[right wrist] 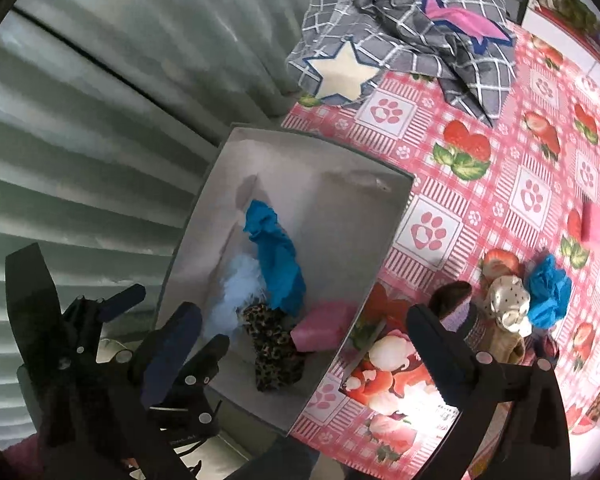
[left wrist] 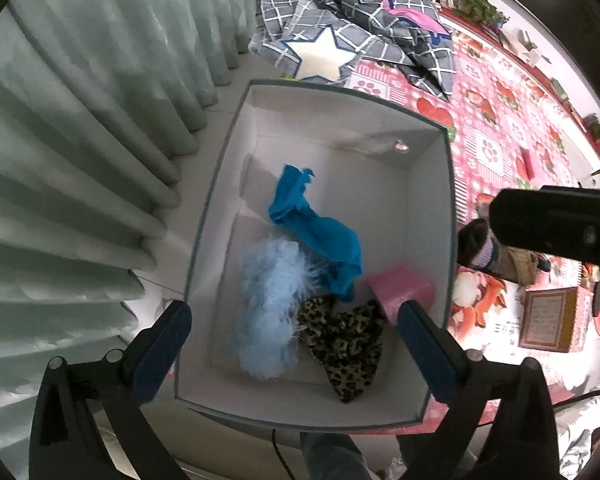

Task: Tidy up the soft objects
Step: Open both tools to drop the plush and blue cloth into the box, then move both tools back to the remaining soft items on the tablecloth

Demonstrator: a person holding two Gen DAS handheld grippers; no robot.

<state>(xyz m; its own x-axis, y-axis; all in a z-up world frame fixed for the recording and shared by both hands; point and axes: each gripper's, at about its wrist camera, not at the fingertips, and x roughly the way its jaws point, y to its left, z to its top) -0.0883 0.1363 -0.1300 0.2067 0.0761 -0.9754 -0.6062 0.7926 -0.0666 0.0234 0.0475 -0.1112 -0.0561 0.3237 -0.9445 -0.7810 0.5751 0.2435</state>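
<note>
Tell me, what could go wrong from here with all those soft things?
The box overhangs the table edge, so a nudge from the left gripper might tip it. The grey checked cloth also drapes over the edge and could slide off. The socks lie bunched, so the right gripper may grab several.

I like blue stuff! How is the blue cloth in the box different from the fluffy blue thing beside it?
The blue cloth is deep, bright blue; the fluffy thing is pale blue. The cloth looks smooth and crumpled; the fluffy thing is fuzzy, with wispy hairs. Both lie touching each other inside the white box.
</note>
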